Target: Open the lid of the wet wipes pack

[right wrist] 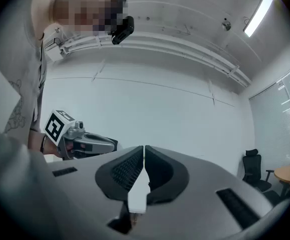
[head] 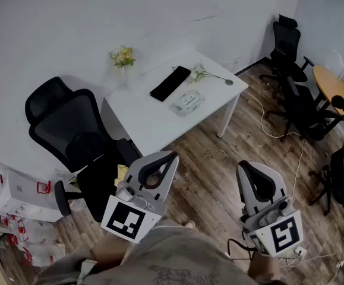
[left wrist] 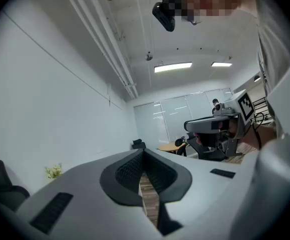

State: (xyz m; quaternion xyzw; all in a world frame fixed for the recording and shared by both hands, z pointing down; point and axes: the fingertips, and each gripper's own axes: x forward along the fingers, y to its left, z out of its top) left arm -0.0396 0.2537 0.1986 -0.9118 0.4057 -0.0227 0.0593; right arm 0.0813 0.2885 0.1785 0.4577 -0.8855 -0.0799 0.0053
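Note:
The wet wipes pack (head: 188, 103), pale green and white, lies flat on the white table (head: 154, 120) across the room, its lid down. Both grippers hang close to my body, far from the table and touching nothing. My left gripper (head: 173, 155) is shut, its jaws meeting at the tip (left wrist: 143, 151) with nothing between them. My right gripper (head: 243, 166) is also shut and empty (right wrist: 144, 147). Each gripper shows in the other's view: the right gripper (left wrist: 220, 126) and the left gripper (right wrist: 79, 141).
A flat black item (head: 170, 83), a yellow flower bunch (head: 123, 57) and a small flower sprig (head: 198, 73) share the table. A black office chair (head: 70, 129) stands at its left. More chairs (head: 287, 46), a round wooden table (head: 332, 85) and floor cables (head: 290, 159) lie to the right.

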